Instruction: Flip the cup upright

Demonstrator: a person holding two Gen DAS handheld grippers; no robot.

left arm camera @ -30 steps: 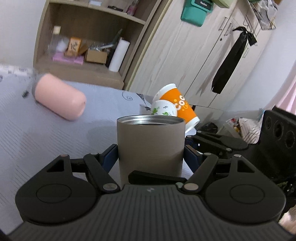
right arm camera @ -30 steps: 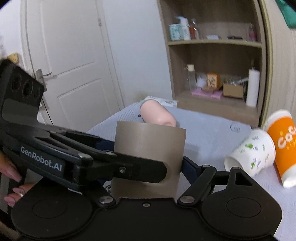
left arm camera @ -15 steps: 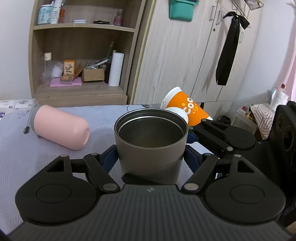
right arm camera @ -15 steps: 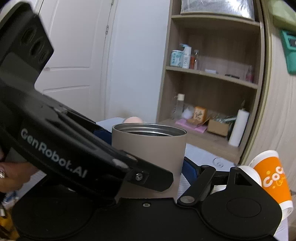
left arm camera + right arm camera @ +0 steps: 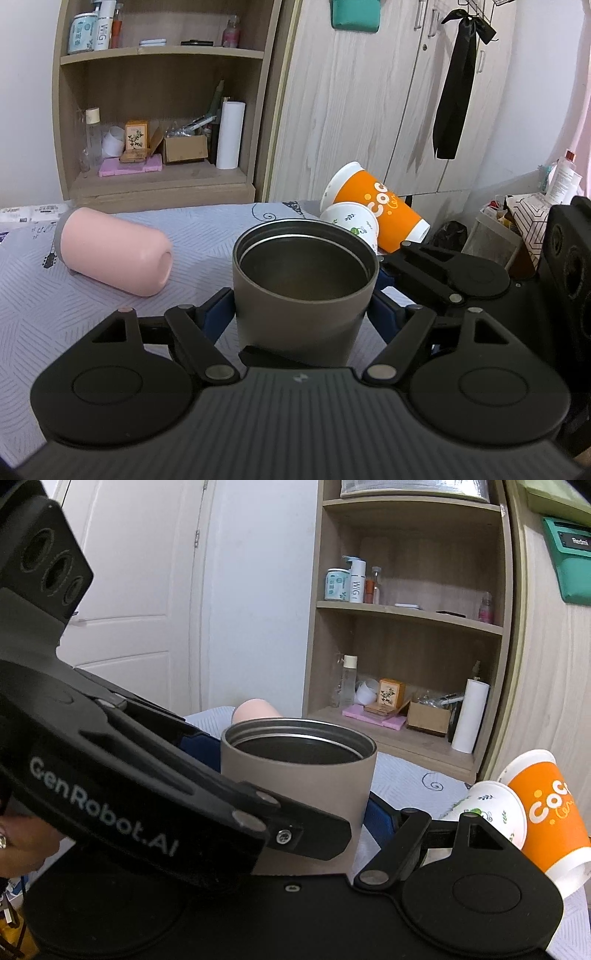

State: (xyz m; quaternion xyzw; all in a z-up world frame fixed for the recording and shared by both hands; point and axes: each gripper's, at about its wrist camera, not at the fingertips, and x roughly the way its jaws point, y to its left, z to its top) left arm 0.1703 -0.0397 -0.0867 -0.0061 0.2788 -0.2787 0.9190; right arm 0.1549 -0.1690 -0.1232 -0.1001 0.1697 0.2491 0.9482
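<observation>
Two tools grip one grey cup [image 5: 301,291]: left tool [image 5: 301,317], right tool [image 5: 295,812]. Cup now sits lower, mouth up; a second ago, higher. Pink cup [image 5: 114,256] lies unchanged.

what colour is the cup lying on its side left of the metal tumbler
Pale pink: the smooth pink cylindrical cup on the patterned tablecloth, clearest in the left wrist view.

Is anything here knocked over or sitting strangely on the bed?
Yes. The pink cup lies on its side on the bedspread. Behind the upright grey tumbler, an orange paper cup and a white leaf-print cup are tipped over, leaning together. Nothing looks spilled or damaged.
</observation>
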